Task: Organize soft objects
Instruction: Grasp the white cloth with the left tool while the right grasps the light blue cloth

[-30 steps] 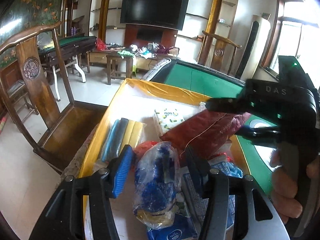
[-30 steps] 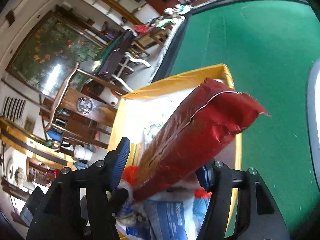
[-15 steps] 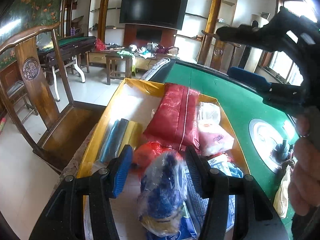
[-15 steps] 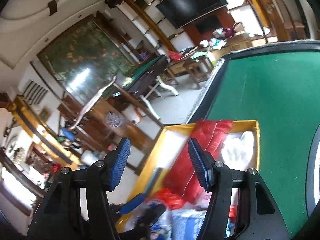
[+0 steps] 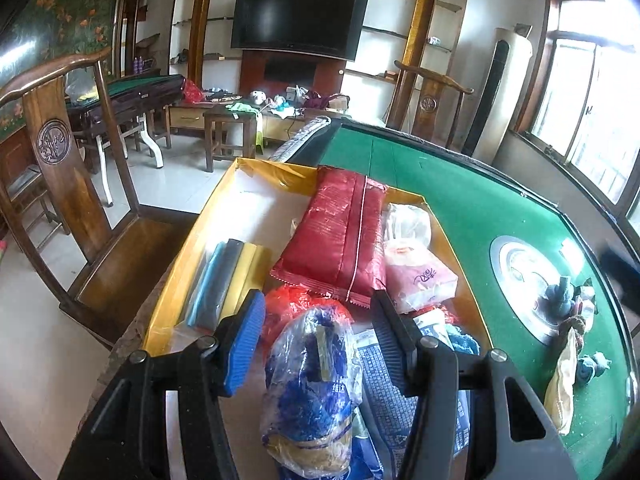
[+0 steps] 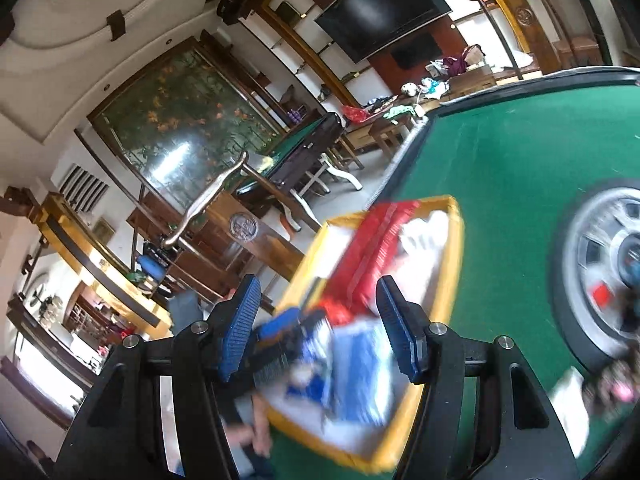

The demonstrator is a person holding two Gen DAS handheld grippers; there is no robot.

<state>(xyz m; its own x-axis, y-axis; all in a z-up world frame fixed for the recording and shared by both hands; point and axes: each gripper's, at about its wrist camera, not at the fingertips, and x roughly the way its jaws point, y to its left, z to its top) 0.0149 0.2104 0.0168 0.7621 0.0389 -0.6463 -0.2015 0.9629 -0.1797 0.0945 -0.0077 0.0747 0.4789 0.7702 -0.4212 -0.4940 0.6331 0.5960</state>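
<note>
A yellow box [image 5: 188, 248] sits on the green table [image 5: 460, 200] and holds soft packs. A red pack [image 5: 340, 236] lies across its middle, beside a pink tissue pack [image 5: 420, 280], rolled bags [image 5: 228, 280] and a blue-and-clear bag [image 5: 312, 380]. My left gripper [image 5: 320, 340] is open, its fingers either side of the blue-and-clear bag. My right gripper [image 6: 320, 332] is open and empty, high above the box [image 6: 452, 264], with the red pack [image 6: 372, 248] below; this view is blurred.
A wooden chair [image 5: 76, 184] stands left of the box. The table's round metal hub [image 5: 532, 288] holds small items, with a yellow cloth [image 5: 564, 380] near it. A second chair [image 5: 432, 100] stands behind the table.
My right gripper let go of the red pack, which now lies in the box, then lifted up and away to the right. The left gripper stayed put.
</note>
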